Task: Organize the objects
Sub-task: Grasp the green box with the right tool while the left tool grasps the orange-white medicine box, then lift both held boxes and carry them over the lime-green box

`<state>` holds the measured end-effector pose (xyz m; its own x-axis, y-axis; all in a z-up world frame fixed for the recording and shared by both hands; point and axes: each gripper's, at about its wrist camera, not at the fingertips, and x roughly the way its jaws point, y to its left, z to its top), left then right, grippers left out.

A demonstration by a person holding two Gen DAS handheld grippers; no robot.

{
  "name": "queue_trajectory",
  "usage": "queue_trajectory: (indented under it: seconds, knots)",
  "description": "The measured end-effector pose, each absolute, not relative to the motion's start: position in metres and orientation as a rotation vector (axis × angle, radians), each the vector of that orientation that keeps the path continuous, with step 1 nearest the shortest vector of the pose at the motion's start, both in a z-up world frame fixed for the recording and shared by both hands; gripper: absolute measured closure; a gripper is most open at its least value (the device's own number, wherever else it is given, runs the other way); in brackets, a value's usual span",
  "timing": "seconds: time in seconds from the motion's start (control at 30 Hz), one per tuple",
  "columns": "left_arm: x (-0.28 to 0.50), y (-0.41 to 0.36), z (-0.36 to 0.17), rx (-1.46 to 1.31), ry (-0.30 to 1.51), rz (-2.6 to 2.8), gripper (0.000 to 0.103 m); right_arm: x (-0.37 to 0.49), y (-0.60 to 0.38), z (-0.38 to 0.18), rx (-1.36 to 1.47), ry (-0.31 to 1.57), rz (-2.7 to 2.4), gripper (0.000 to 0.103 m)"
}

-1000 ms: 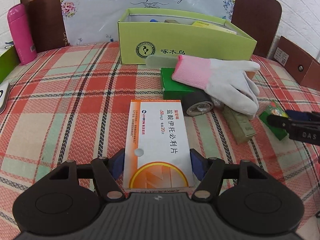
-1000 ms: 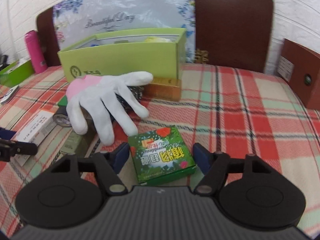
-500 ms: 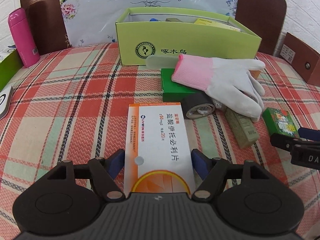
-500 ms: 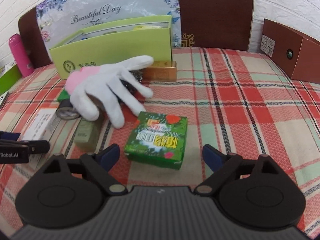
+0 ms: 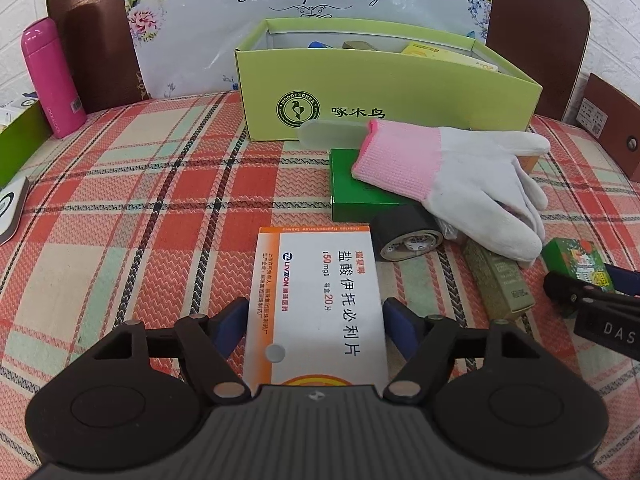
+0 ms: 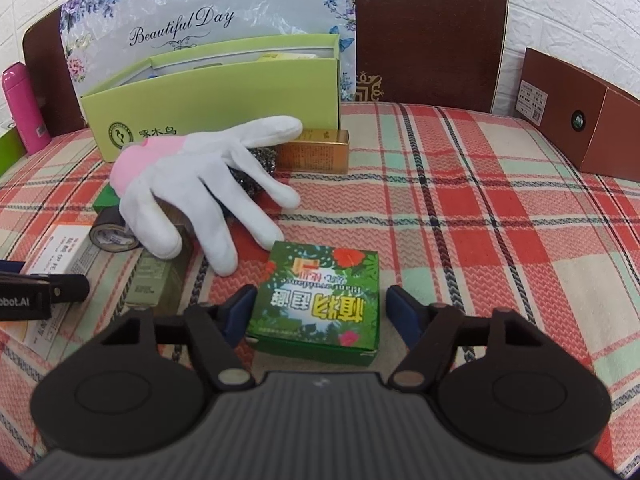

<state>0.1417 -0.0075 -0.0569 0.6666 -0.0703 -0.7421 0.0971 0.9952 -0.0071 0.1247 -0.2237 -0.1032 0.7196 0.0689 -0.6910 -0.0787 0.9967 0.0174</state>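
A white and orange medicine box (image 5: 316, 300) lies flat on the plaid cloth between the fingers of my left gripper (image 5: 314, 316). The jaws are open, with the pads close beside the box's long sides. A small green flowered box (image 6: 320, 300) lies between the fingers of my right gripper (image 6: 320, 308). Its jaws are closing, with the left pad at the box's edge and a thin gap at the right pad. The lime-green open carton (image 5: 392, 96) stands at the back with several items inside.
A white glove with a pink cuff (image 5: 460, 176) lies over a flat green box (image 5: 352, 196). Nearby are a black tape roll (image 5: 408, 236), an olive box (image 5: 498, 280) and a gold box (image 6: 316, 152). A pink bottle (image 5: 52, 80) stands far left, a brown box (image 6: 580, 116) far right.
The right jaws spread wide, then narrowed around the green box, which now sits squarer and deeper between them. The medicine box sits slightly deeper between the left fingers.
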Motion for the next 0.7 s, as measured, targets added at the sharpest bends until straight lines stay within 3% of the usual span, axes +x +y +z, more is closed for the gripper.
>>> queue_trajectory:
  seconds: [0.07, 0.57, 0.7]
  knots:
    - [0.142, -0.008, -0.056, 0.035, 0.832, -0.104, 0.034, 0.124, -0.223, -0.104, -0.020, 0.759, 0.082, 0.038]
    - [0.125, -0.005, -0.032, 0.032, 0.774, -0.116, 0.034, 0.116, -0.222, -0.097, -0.030, 0.772, 0.079, 0.040]
    - [0.117, -0.004, -0.006, 0.034, 0.700, -0.129, 0.034, 0.100, -0.226, -0.070, 0.012, 0.676, 0.085, 0.040]
